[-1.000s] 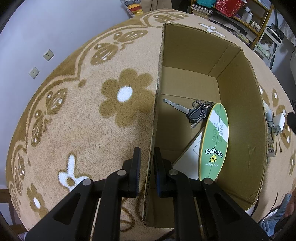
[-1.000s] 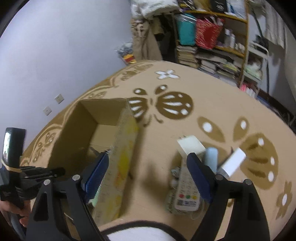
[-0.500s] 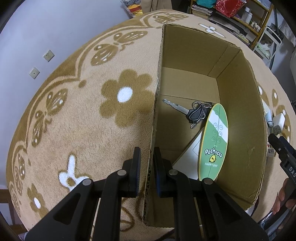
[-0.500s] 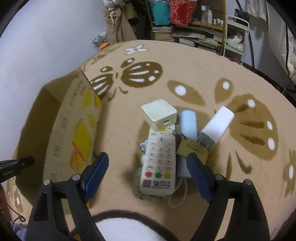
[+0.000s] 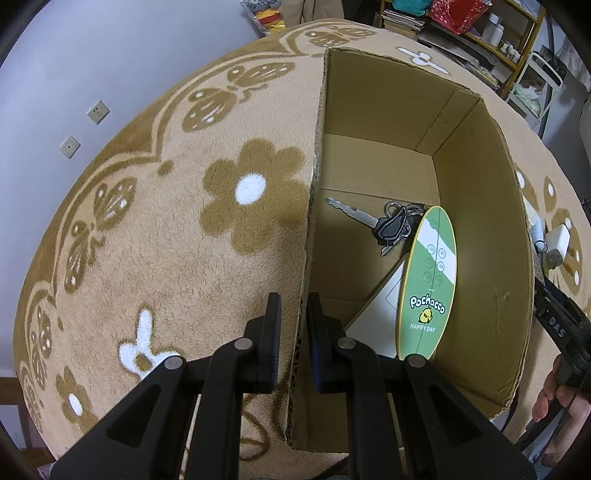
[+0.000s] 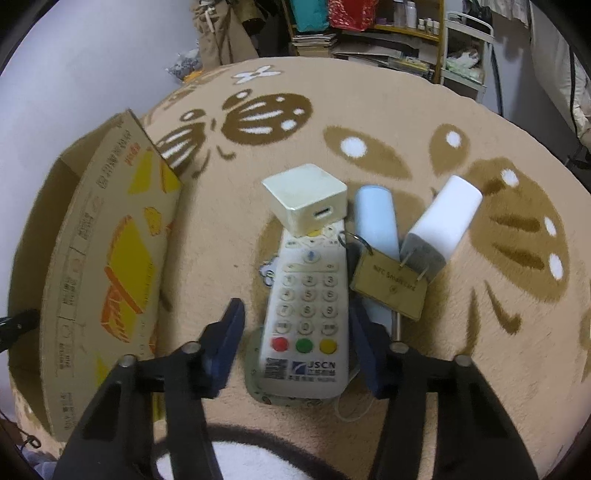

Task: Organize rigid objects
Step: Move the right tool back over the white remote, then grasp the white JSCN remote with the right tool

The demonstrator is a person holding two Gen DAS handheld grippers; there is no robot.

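Note:
My left gripper is shut on the near wall of the open cardboard box. Inside the box lie a bunch of keys, a green oval Pochacco board leaning upright, and a white flat item. My right gripper is open, its fingers on either side of a white remote control on the carpet. Around the remote lie a cream cube charger, a pale blue cylinder, a white plug adapter and a tan card tag.
The box's printed outer side stands left of the remote pile. The patterned brown carpet covers the floor. Shelves with clutter stand at the back. The right gripper and hand show at the left wrist view's right edge.
My right gripper swung from over the box down to the item pile, and now straddles the remote. My left gripper kept its hold on the box wall.

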